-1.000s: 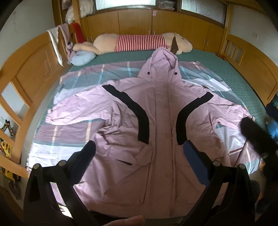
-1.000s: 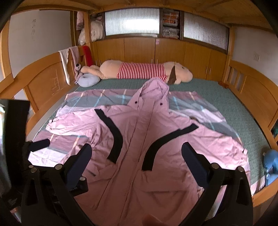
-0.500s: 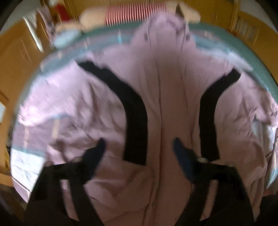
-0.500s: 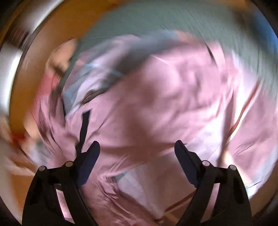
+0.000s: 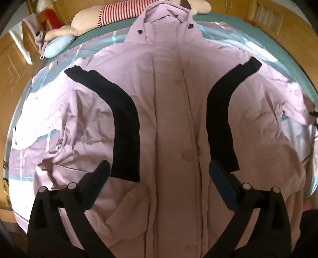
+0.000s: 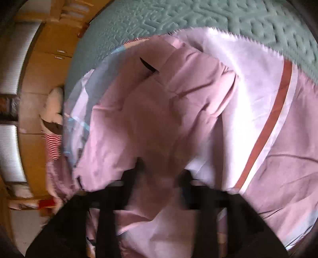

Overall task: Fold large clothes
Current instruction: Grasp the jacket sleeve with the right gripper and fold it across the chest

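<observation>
Lowered over the pink jacket (image 5: 173, 123), left hand-held gripper (image 5: 159, 174) gapes wide; right hand-held gripper (image 6: 162, 174) is closing on its sleeve (image 6: 159, 119)

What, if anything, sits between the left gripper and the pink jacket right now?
Nothing visible. The left gripper hangs over the front of the pink jacket, jaws wide, only bare fabric below and between them. The plush toy and blue pillow lie beyond the hood, clear of the path.
</observation>
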Tool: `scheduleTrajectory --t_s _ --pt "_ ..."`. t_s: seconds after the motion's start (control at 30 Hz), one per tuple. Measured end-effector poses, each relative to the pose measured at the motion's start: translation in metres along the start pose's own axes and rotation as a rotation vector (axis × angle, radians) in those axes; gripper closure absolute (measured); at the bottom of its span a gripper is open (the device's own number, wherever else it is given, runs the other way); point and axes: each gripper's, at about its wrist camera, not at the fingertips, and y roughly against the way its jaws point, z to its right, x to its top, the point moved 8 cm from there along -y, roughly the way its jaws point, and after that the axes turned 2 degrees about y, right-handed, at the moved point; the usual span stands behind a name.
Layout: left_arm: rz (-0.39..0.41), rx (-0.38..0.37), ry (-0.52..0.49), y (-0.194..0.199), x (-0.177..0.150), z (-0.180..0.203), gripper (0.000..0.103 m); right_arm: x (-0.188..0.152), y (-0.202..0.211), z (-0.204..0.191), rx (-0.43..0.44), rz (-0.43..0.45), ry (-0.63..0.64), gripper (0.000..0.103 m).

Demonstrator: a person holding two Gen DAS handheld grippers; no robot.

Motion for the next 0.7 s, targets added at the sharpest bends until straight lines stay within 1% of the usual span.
scheduleTrajectory --t_s 0.03,0.1,0.13,0.17,0.23,0.27,0.3,0.33,0.37,0.4,0.43,0.47,0.5,0.53,0.57,0.6,0.63,0.67,0.7 --pt "-0.002 -0.006 -0.002 -0.001 0.0 0.001 0.003 0.0 0.008 -0.012 0.012 0.05 0.028 0.092" --pt "0.007 -0.006 -0.003 0.0 0.001 0.001 0.003 -0.003 0.034 -0.048 0.035 0.163 0.133 0.094" --pt "0.028 0.008 -0.004 0.002 0.003 -0.001 0.003 -0.012 0.051 -0.077 0.074 0.22 0.214 0.094" --pt "0.047 0.023 -0.005 0.004 0.004 -0.001 0.003 -0.018 0.058 -0.097 0.115 0.244 0.269 0.095" --pt "0.1 0.064 -0.012 0.012 0.01 -0.005 0.003 -0.055 0.079 -0.153 0.26 0.26 0.427 0.095" --pt "0.114 0.069 -0.014 0.015 0.011 -0.006 0.003 -0.073 0.084 -0.173 0.304 0.254 0.485 0.095" --pt "0.131 0.071 -0.014 0.019 0.013 -0.007 0.003 -0.101 0.088 -0.198 0.356 0.237 0.576 0.095" --pt "0.143 0.071 -0.012 0.022 0.014 -0.007 0.003 -0.123 0.091 -0.213 0.387 0.218 0.64 0.095" --pt "0.155 0.068 -0.008 0.026 0.015 -0.009 0.003 -0.155 0.091 -0.233 0.431 0.177 0.731 0.095" --pt "0.16 0.064 -0.006 0.027 0.016 -0.009 0.003 -0.19 0.086 -0.25 0.46 0.117 0.821 0.094" --pt "0.166 0.06 -0.005 0.029 0.016 -0.01 0.003 -0.226 0.078 -0.265 0.472 0.048 0.916 0.094" --pt "0.17 0.057 -0.005 0.031 0.016 -0.01 0.003 -0.253 0.07 -0.274 0.469 0.0 0.988 0.093" --pt "0.172 0.058 -0.009 0.032 0.015 -0.011 0.003 -0.289 0.06 -0.282 0.454 -0.064 1.085 0.089" --pt "0.173 0.059 -0.012 0.031 0.015 -0.012 0.003 -0.313 0.053 -0.285 0.44 -0.104 1.148 0.086" --pt "0.173 0.063 -0.017 0.032 0.014 -0.013 0.003 -0.348 0.043 -0.287 0.426 -0.164 1.234 0.072" --pt "0.175 0.071 -0.021 0.032 0.013 -0.014 0.003 -0.367 0.041 -0.287 0.433 -0.184 1.271 0.052" --pt "0.177 0.077 -0.023 0.033 0.012 -0.016 0.003 -0.378 0.041 -0.29 0.453 -0.186 1.293 0.041" --pt "0.18 0.083 -0.024 0.033 0.012 -0.018 0.003 -0.39 0.046 -0.293 0.494 -0.174 1.318 0.026" --pt "0.181 0.083 -0.023 0.034 0.011 -0.02 0.003 -0.394 0.05 -0.297 0.516 -0.169 1.327 0.022"
